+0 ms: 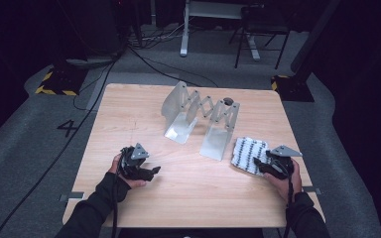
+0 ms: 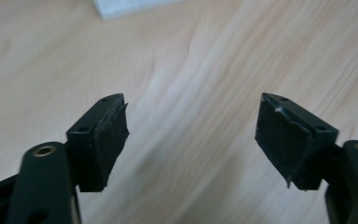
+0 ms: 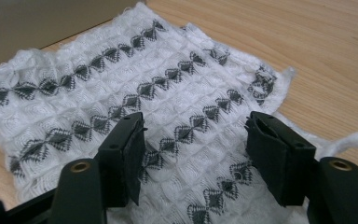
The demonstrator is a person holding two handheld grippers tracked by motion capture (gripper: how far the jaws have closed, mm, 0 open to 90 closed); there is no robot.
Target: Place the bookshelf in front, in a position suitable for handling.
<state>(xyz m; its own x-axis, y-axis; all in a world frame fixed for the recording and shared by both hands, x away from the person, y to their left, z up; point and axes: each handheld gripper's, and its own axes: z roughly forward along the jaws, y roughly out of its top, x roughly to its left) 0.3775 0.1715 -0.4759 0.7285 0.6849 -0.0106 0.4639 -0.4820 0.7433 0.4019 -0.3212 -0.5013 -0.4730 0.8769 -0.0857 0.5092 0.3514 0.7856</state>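
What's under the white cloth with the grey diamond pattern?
The white waffle-weave cloth with grey diamonds lies flat on the light wooden table, beside the metal accordion rack. Anything beneath the cloth is covered.

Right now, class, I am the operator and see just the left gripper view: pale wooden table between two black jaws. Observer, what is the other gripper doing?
Observer: The right gripper hangs open over a white woven cloth with grey diamond rows.
Operator: Does anything stand near that cloth?
Observer: A folding metal rack with two plates stands just left of it.
Operator: And my own gripper?
Observer: The left gripper is apart from both, over bare table.
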